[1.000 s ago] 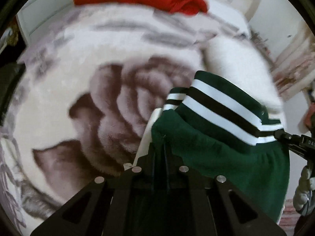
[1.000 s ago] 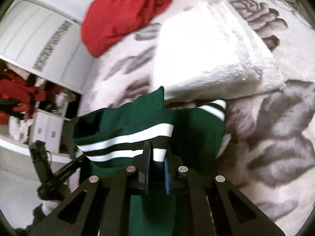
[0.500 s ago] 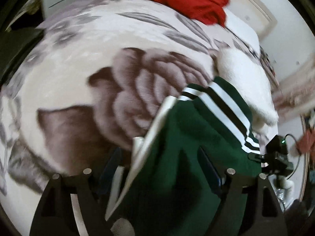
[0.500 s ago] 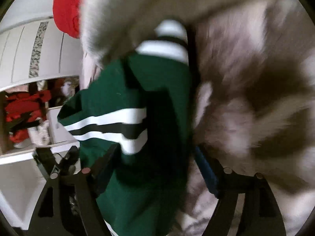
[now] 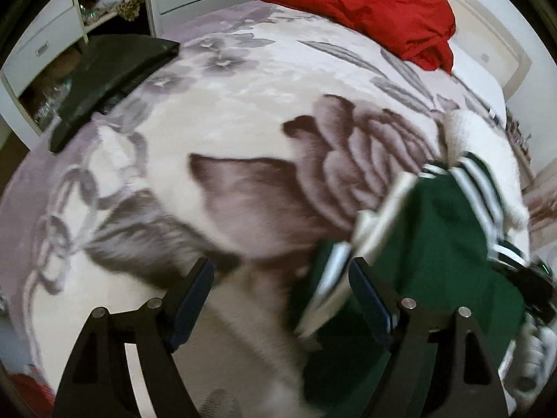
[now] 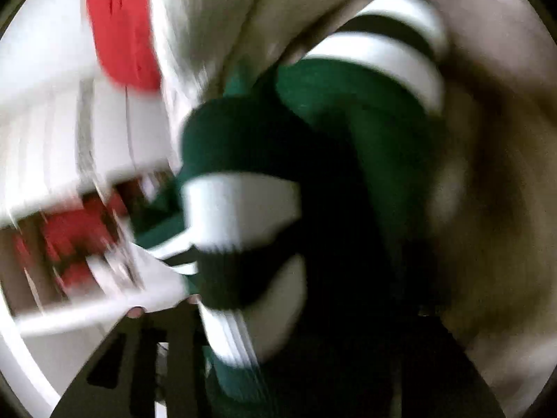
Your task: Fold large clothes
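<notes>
A dark green garment (image 5: 438,271) with white and black striped cuffs lies bunched on the bed's rose-patterned blanket (image 5: 216,129), at the right in the left wrist view. My left gripper (image 5: 278,289) is open over the blanket. Only the garment's striped edge (image 5: 330,271) reaches in beside its right finger (image 5: 365,296), and nothing is pinched. In the blurred right wrist view the green garment (image 6: 348,122) fills the middle and covers the fingertips. My right gripper (image 6: 278,292) is closing with that cloth between its jaws. Whether the pads press on it is hidden.
A red cloth heap (image 5: 365,3) lies at the head of the bed. A fluffy white garment (image 5: 487,146) sits behind the green one. A flat black case (image 5: 108,73) rests on the bed's left corner, with white drawers (image 5: 38,48) beyond it.
Both grippers let go of the green garment and opened wide. The left one slid left over the blanket. The right one dropped, rolled, and its jaws have narrowed around the cloth.
</notes>
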The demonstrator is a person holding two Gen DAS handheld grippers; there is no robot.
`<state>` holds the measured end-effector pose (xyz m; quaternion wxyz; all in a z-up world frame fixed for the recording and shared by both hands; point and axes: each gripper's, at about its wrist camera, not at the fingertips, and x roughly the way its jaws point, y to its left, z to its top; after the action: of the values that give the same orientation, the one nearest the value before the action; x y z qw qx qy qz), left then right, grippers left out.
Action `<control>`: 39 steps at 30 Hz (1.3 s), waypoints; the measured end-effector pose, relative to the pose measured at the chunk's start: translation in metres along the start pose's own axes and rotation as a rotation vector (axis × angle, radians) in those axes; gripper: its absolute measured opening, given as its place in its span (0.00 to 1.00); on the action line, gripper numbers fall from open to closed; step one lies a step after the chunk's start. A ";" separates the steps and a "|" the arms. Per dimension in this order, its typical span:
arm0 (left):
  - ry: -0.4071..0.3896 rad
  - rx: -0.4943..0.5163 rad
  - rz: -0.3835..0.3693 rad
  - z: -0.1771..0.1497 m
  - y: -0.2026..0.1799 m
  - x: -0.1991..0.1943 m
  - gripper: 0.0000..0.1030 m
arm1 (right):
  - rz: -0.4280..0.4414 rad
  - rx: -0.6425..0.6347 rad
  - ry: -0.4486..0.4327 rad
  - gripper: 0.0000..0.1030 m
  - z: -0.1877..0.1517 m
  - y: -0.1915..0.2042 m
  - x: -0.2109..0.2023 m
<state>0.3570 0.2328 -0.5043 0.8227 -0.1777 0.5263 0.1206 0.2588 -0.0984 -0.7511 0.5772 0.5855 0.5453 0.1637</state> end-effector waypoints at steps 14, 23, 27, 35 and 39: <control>0.116 0.239 -0.020 -0.069 -0.029 -0.037 0.76 | -0.084 0.616 -0.199 0.55 -0.323 -0.160 -0.087; 0.137 0.511 -0.099 -0.103 -0.123 0.002 0.86 | -0.458 0.259 -0.217 0.63 -0.291 -0.076 -0.148; 0.148 0.515 -0.148 -0.111 -0.132 0.014 0.89 | -0.509 0.036 -0.282 0.65 -0.250 -0.021 -0.145; 0.106 0.451 -0.142 -0.107 -0.109 -0.006 0.89 | -0.541 -0.054 -0.143 0.19 -0.132 -0.004 -0.052; 0.092 0.391 -0.150 -0.097 -0.087 -0.013 0.89 | -0.539 -0.132 -0.267 0.03 -0.126 0.035 -0.073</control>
<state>0.3054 0.1126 -0.5147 0.8232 -0.0587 0.5621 -0.0539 0.1455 -0.0871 -0.6536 0.7032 0.3973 0.5884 -0.0385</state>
